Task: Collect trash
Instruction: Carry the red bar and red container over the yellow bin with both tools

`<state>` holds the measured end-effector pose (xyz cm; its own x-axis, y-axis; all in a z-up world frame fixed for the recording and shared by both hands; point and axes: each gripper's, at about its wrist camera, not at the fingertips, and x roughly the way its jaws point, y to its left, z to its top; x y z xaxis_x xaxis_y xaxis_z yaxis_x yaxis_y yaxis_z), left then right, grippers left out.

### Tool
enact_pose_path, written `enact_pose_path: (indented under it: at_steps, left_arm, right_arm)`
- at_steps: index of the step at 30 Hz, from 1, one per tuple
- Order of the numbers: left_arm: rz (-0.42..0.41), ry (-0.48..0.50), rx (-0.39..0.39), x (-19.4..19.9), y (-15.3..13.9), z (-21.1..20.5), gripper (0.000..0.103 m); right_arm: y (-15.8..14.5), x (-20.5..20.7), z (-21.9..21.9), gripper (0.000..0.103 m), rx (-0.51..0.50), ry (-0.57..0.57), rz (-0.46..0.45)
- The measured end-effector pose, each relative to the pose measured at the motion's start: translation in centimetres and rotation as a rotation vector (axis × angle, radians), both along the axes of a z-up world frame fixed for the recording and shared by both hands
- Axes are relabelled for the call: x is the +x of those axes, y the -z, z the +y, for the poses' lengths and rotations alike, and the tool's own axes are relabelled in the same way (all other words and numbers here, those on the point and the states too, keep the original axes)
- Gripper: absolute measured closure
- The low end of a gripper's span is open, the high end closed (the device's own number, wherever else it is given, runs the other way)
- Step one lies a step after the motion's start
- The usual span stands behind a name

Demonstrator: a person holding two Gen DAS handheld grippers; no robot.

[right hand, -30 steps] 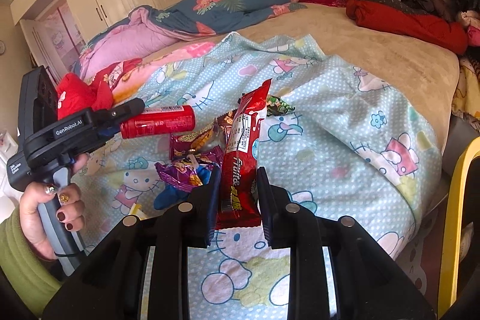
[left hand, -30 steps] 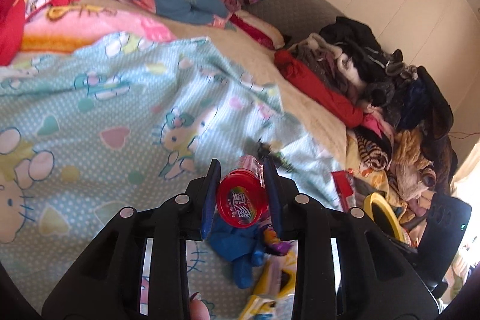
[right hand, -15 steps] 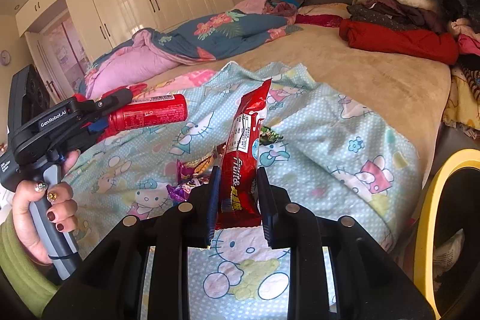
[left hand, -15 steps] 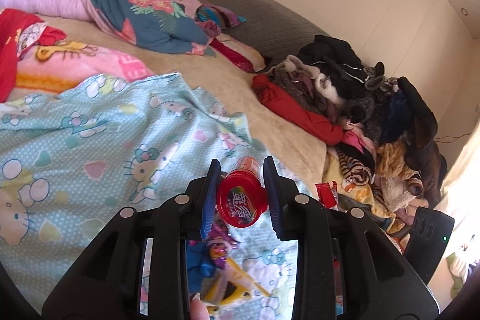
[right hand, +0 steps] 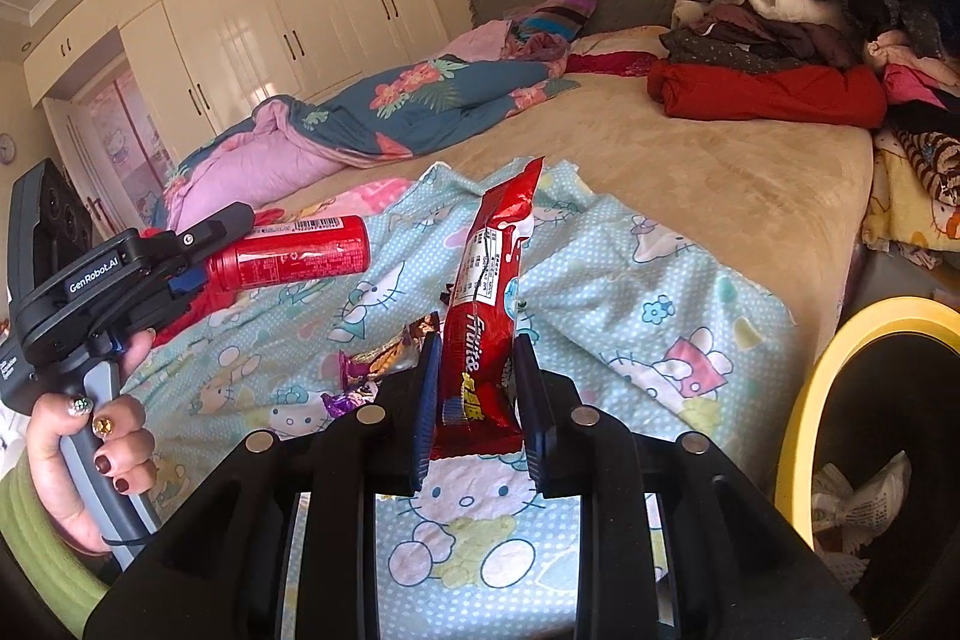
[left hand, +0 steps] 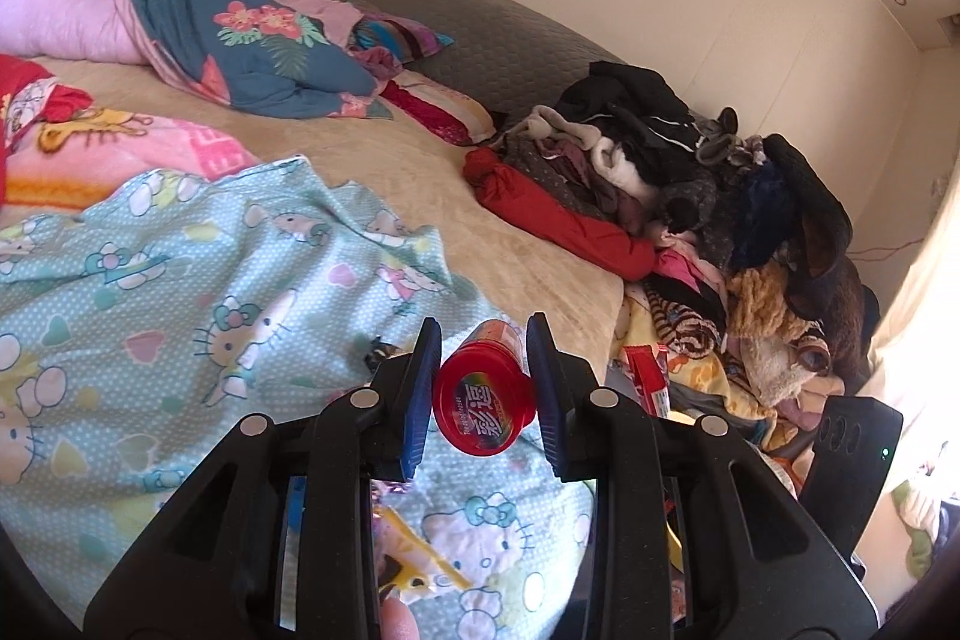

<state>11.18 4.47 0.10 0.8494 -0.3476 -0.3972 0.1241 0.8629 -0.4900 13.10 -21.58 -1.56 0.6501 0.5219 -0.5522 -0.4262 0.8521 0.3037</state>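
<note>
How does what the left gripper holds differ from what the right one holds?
The left gripper clamps a rigid red tube, lying level and gripped at its cap end; the right gripper pinches a flat, crinkly red wrapper standing upright, gripped near its bottom. The tube is round; the wrapper is thin. Both are red and held above the blanket.

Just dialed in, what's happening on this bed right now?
A person is collecting trash off the bed, with both grippers loaded. The left gripper is clamped on a red cylindrical snack can, held in the air. The right gripper pinches a red foil snack wrapper upright. More crumpled candy wrappers lie on the light-blue cartoon-print blanket. A yellow-rimmed trash bin stands at the right.
</note>
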Motion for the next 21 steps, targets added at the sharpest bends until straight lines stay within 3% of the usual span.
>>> enact_pose_path:
  at_steps: [21]
  left_arm:
    - [-0.013,0.099,0.047,-0.4,-1.0,-7.0,0.080]
  right_arm:
    - [-0.6,-0.6,-7.2,0.080,0.062,0.111,-0.018]
